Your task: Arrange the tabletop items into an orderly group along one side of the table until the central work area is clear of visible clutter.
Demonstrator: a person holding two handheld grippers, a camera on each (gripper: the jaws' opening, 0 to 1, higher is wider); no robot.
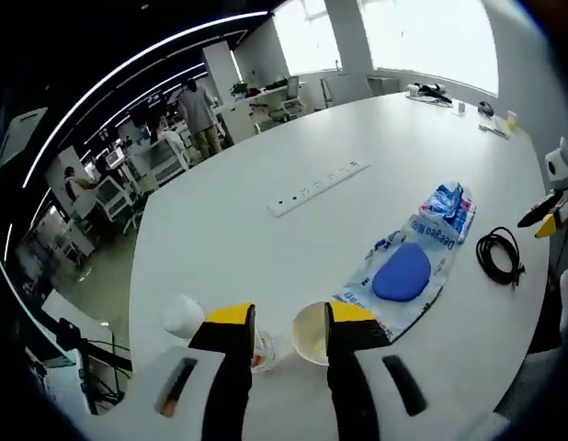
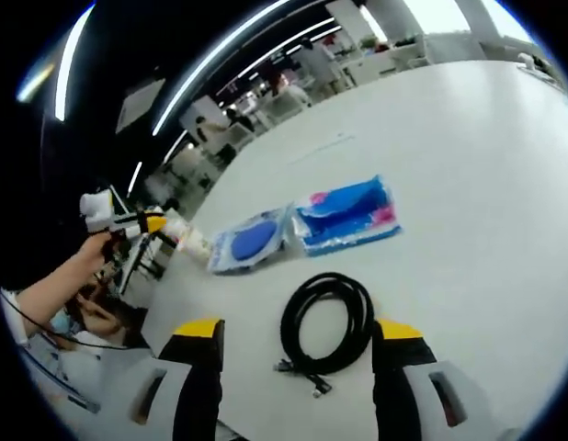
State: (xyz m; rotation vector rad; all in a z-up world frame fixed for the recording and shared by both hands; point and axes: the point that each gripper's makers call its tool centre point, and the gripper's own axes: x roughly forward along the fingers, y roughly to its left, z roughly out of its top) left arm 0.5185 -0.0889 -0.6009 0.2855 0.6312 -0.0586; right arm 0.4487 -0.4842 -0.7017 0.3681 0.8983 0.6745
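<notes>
Left gripper (image 1: 289,322): jaws moderately apart, holding nothing. Between and just ahead of the yellow tips sits a paper cup (image 1: 310,335), lying near the right-hand jaw; contact cannot be told. A small clear bottle (image 1: 263,350) lies just beside the left-hand jaw, and a white cap-like object (image 1: 182,315) rests a little further left, near the table edge.

Right gripper (image 2: 298,329): jaws spread wide, holding nothing. A coiled black cable (image 2: 326,322) lies on the table between the tips, touching neither jaw; its plug end points toward the camera.

The other gripper (image 2: 128,223) appears at the left of the right gripper view, held in a hand (image 2: 91,248) over the table edge, close to the bottle (image 2: 190,239).

Items on the table (image 1: 266,129): a flat plastic pack with a blue oval pad (image 1: 402,272), and a crumpled blue packet (image 1: 447,209) touching its far end. The cable (image 1: 500,254) lies beside these, apart from them. All sit close to one edge.

Open room: the middle and far side of the white table are broad and bare, apart from a white power strip (image 1: 319,187) near the centre and small items at the far window end.

Surroundings: open office, ceiling light strips, desks, people standing in the background, bright windows.
</notes>
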